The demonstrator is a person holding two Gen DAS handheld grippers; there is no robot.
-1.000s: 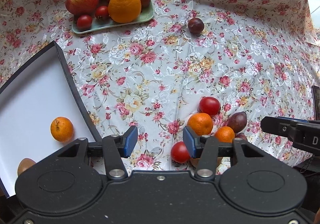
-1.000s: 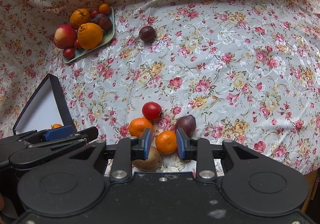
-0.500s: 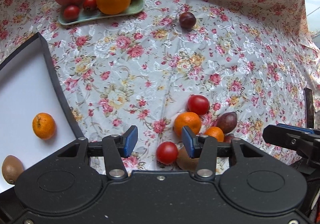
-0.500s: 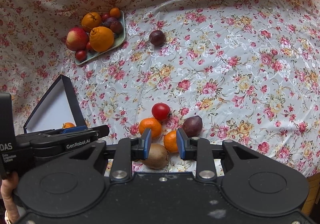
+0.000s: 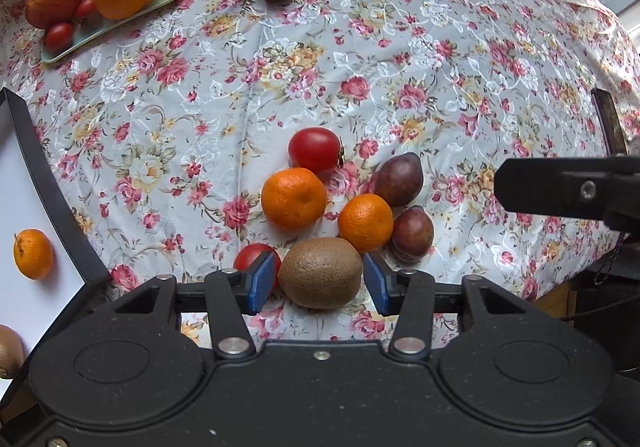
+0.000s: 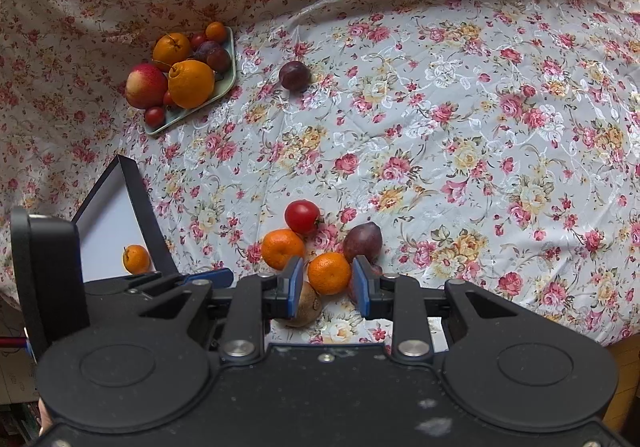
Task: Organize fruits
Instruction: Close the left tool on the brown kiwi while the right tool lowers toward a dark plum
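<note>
- Left wrist view: we see the left tongs (image 5: pixel 320 281) open, their blue pads on either side of the kiwi (image 5: pixel 320 272), which lies at the lower centre of the frame with its long axis running across the gap from pad to pad. Neither pad appears to touch it yet. The cherry tomato (image 5: pixel 252 256) sits just behind the left pad, and the small mandarin (image 5: pixel 365 222) just above the kiwi, so we judge the closing room tight. The black tray (image 5: pixel 52 183) with one mandarin and a kiwi in it lies at the left edge.
- Right wrist view: we see the right tongs (image 6: pixel 328 287) open too, framing the small mandarin (image 6: pixel 329 272) at centre, with no contact visible. The kiwi (image 6: pixel 302 305) lies lower left of that fruit, partly behind the left pad. We judge the left tongs nearer the kiwi and the tray.
</note>
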